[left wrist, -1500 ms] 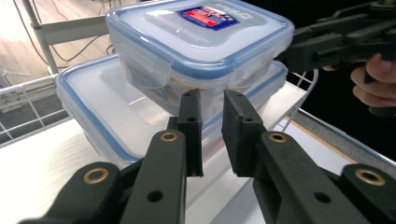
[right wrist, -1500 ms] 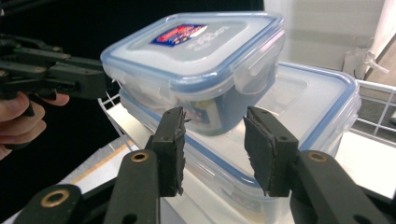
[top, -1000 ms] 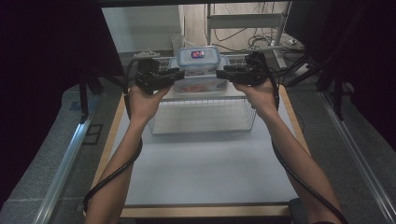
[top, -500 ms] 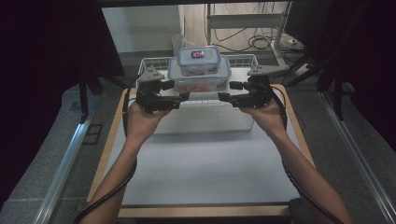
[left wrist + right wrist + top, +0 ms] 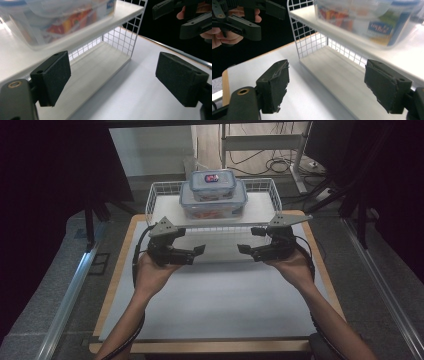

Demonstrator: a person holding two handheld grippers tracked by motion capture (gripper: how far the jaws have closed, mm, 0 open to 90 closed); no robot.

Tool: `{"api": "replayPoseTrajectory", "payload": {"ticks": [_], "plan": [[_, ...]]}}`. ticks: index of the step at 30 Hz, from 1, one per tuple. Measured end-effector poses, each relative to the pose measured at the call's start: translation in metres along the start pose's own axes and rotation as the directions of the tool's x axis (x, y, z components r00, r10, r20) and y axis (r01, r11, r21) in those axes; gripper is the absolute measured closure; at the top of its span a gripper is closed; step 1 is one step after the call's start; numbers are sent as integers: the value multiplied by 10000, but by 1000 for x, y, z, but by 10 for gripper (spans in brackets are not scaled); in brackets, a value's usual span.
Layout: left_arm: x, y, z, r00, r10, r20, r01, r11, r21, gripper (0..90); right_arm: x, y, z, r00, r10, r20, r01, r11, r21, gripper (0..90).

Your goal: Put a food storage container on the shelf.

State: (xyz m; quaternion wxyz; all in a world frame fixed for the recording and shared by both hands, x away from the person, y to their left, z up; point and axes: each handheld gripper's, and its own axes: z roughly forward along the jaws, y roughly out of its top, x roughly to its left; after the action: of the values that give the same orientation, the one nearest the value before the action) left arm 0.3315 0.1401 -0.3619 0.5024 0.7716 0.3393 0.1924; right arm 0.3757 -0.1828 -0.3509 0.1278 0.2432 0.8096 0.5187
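I am drawing both hands back toward the near edge of the worktop (image 5: 210,315), now that the stacked containers (image 5: 213,195) are sitting on the top shelf of the wire rack (image 5: 165,212) at the far edge, where a second ago I was holding them from both sides. The left gripper (image 5: 200,251) and the right gripper (image 5: 242,250) are hanging just in front of the rack, lower than before, their jaws having just been opening and now standing spread with nothing between them. I am judging the placing done; the containers look squarely seated and steady.
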Motion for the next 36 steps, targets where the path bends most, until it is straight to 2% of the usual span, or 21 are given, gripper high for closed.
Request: {"api": "replayPoseTrajectory", "payload": {"ticks": [5,11,14,16,22,26,36], "plan": [[-9,-19,2,10000,92,7,-92,9999,117,107,6,-17,-4,10000,-37,-82,38,9999,106,158],[-17,-40,1,10000,32,81,-34,9998,191,80,10,-41,-7,9999,-28,118,24,9994,346,115],[-20,-49,0,10000,86,-14,-85,9997,226,67,11,-53,-9,9999,-26,154,20,9992,398,90],[-23,-55,-1,10000,99,-12,-98,9997,227,60,12,-59,-10,10000,16,47,-18,9990,450,74],[-29,-70,-5,9999,-126,27,125,9999,72,46,12,-70,-17,9998,111,149,-119,9983,569,57],[-33,-79,-6,10000,-46,5,45,9995,319,39,14,-78,-21,9994,71,338,-93,9978,655,57],[-42,-105,-6,10000,-56,-80,61,9977,669,33,16,-101,-27,9988,113,486,-151,9968,781,61]]}}
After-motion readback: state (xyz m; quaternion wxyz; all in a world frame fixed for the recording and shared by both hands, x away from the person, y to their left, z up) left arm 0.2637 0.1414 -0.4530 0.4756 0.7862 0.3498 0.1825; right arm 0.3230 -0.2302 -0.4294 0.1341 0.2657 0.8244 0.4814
